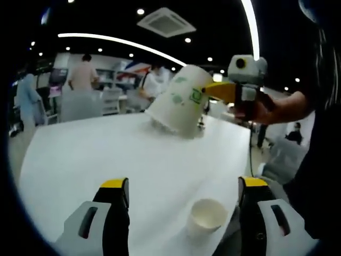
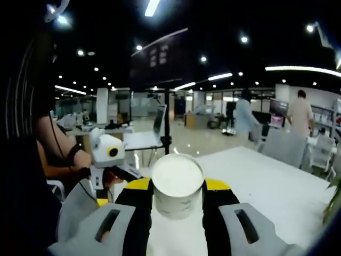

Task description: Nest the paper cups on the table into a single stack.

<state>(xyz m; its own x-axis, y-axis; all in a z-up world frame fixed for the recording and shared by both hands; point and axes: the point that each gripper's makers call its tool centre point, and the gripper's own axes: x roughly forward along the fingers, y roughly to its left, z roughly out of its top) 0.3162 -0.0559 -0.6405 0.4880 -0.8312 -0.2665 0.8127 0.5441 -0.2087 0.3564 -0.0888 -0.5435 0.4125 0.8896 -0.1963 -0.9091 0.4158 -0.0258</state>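
In the left gripper view, the left gripper (image 1: 183, 198) is wide open at the bottom with nothing in it. A small cup (image 1: 206, 216) stands on the table (image 1: 96, 154), bottom right. Upper right, the right gripper (image 1: 216, 92) squeezes a tipped cup (image 1: 178, 101); it might slip out, or miss the small one

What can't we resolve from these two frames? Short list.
- Right gripper view: the held cup has its lower part hidden between the jaws of the right gripper.
- Left gripper view: whether the held cup is one cup or several nested; blur and distance.
- Left gripper view: green print on that cup, too small to read.
- Left gripper view: inside of the small cup on the table, washed out.
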